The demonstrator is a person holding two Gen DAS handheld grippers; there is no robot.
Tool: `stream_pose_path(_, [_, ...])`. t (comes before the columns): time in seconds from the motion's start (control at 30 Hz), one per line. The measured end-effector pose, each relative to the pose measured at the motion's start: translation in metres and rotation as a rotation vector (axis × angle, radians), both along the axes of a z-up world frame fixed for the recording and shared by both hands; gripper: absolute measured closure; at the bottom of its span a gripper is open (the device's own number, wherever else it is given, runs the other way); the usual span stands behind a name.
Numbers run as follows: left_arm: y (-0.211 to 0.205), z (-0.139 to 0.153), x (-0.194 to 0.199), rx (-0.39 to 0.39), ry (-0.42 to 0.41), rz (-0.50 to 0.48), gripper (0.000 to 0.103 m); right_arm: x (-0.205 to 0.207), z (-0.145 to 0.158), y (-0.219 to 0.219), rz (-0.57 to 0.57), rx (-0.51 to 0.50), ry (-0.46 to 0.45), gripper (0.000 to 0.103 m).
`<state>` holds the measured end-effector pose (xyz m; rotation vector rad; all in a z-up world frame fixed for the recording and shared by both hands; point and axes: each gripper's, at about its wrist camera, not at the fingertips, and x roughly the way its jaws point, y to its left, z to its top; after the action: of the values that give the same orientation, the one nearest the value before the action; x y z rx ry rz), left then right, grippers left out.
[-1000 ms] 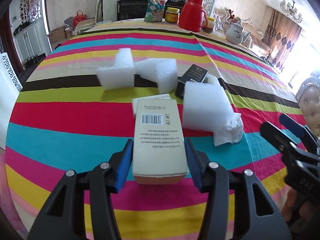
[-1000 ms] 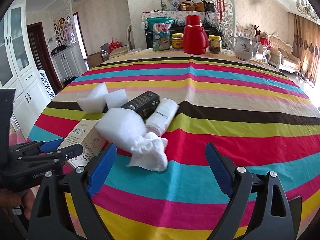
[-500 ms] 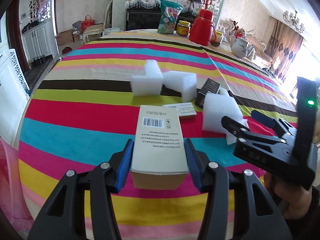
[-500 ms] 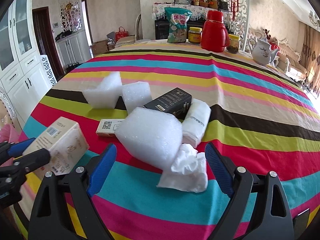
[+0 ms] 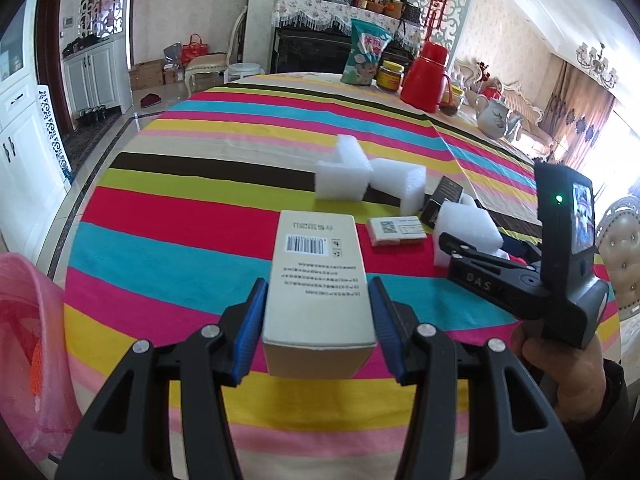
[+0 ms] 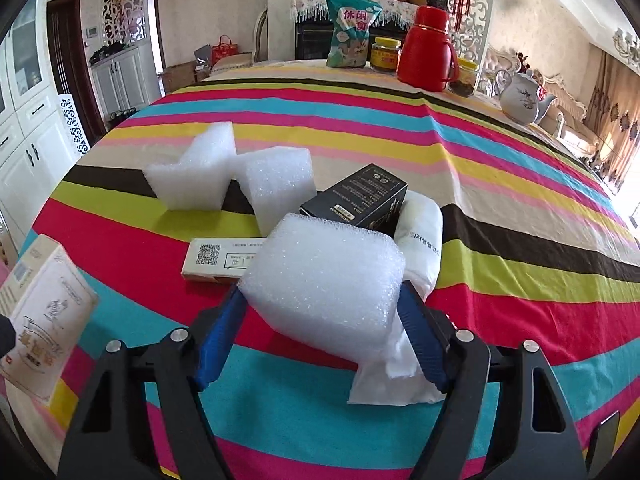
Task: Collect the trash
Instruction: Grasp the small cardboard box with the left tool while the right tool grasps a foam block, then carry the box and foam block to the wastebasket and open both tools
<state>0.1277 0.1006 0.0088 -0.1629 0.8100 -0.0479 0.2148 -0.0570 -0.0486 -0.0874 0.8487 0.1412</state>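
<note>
The left gripper (image 5: 318, 322) pinches the box (image 5: 318, 276); the right gripper (image 6: 320, 334) squeezes the foam block (image 6: 324, 292), which could spring free.

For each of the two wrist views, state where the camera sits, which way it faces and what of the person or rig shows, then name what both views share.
Left wrist: on the left gripper, facing along its fingers across the striped table; it grips the white carton; right gripper and hand at right, pink bag at left.
Right wrist: on the right gripper, facing the trash pile; fingers flank the foam block; carton at left.
Shared: carton, foam block, black box, red thermos.
</note>
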Motion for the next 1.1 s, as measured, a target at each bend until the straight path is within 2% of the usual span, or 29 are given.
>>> stream_pose_path(0.23, [0.029,0.008,-0.013,-0.012,-0.041,0.044,0.053,-0.017,0.024,0.012,0.051,0.041,-0.056,0.032])
stream_pose_path(0.47, [0.078,0.019,-0.036,-0.023,-0.077,0.137,0.053,-0.042,0.061,0.054,0.155,0.104,-0.117,0.032])
stream_pose_path(0.7, [0.141,0.036,-0.076,-0.026,-0.119,0.264,0.053,-0.068,0.088,0.118,0.288,0.145,-0.149,0.032])
stream_pose_path(1.1, [0.239,0.05,-0.15,-0.018,-0.156,0.468,0.053,-0.116,0.096,0.244,0.513,0.164,-0.134,0.032])
